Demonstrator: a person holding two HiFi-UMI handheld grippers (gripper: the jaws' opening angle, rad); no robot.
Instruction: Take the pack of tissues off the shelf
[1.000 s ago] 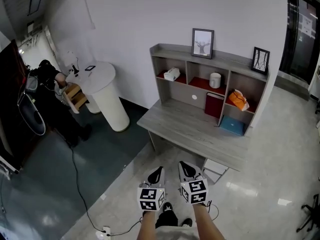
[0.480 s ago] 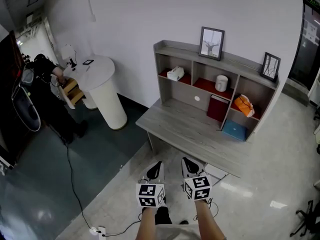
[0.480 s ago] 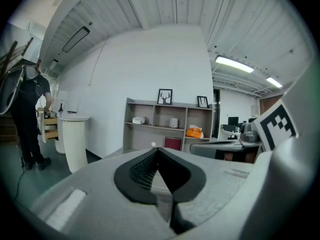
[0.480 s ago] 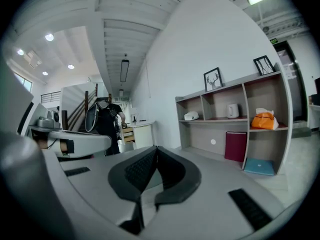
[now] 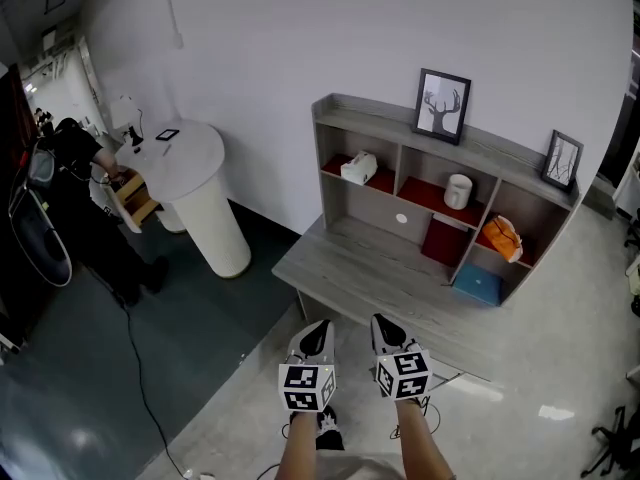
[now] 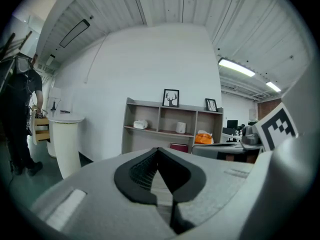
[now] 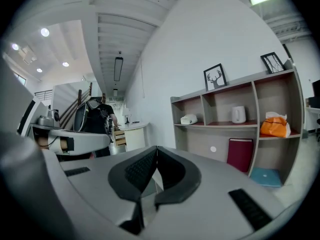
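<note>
In the head view, the pack of tissues [image 5: 358,167] in the top left compartment of the shelf [image 5: 385,120] is too small for me to read any print. The orange thing [image 5: 502,237] in the shelf's right compartment is too small to name. Left of the shelf stands a person [image 5: 75,168], dark and small; I cannot tell what the hands hold. In each gripper view, my left gripper [image 6: 159,151] and my right gripper [image 7: 156,151] hide most of the desk [image 5: 350,258] below the shelf.
</note>
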